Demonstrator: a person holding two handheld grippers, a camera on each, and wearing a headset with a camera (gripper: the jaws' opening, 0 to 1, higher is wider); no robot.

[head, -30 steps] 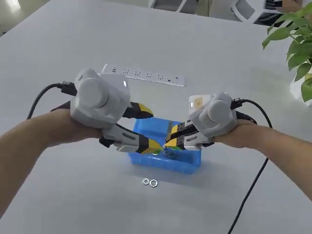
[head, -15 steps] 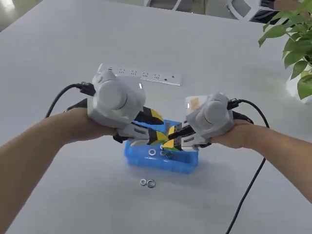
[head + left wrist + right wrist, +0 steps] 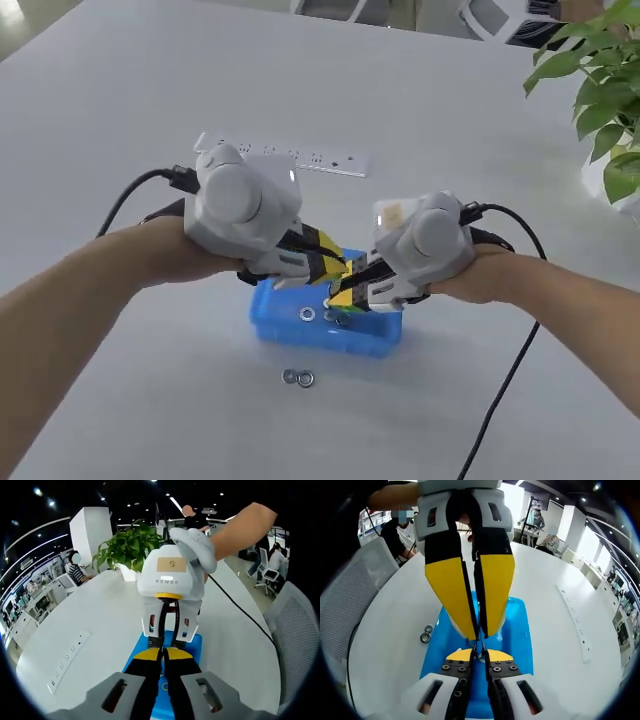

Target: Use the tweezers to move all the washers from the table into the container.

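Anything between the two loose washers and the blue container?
Nothing. In the head view only bare table separates the washers from the container.

Big white table [image 3: 120, 90] w/ white power strip [image 3: 285, 155] on it, leafy potted plant [image 3: 590, 90] at its edge, grey mesh chair [image 3: 287, 625] alongside, open-plan office beyond w/ white pillar [image 3: 90, 530], seated person [image 3: 77, 575], dark ceiling w/ spot + strip lights [image 3: 37, 491].

Open-plan ofc: chairs [image 3: 263, 569], potted plant [image 3: 131, 546]
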